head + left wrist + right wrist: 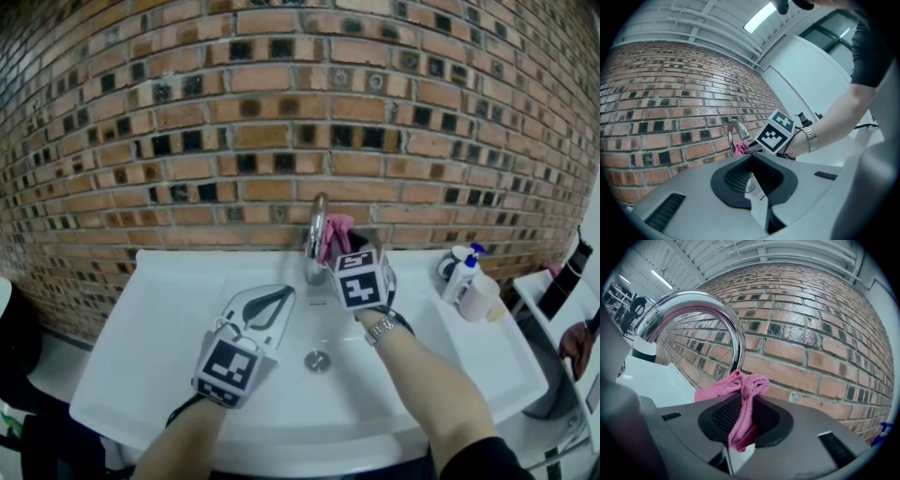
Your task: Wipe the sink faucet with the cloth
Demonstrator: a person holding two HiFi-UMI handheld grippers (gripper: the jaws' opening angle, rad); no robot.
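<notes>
Grey left gripper [269, 302], silver wristwatch [381, 328], black sleeve [480, 459]

there is one white sink [141, 356], with one drain [318, 360] and one chrome faucet [317, 234]. one pink cloth [337, 232] is in view. there are two grippers, the left gripper [267, 305] and the right gripper [340, 247], and each carries one marker cube, so two cubes in all. one wristwatch [380, 328] shows. two bottles stand on the sink's right end: one blue-topped bottle [466, 270] and one plain white bottle [483, 298].
</notes>
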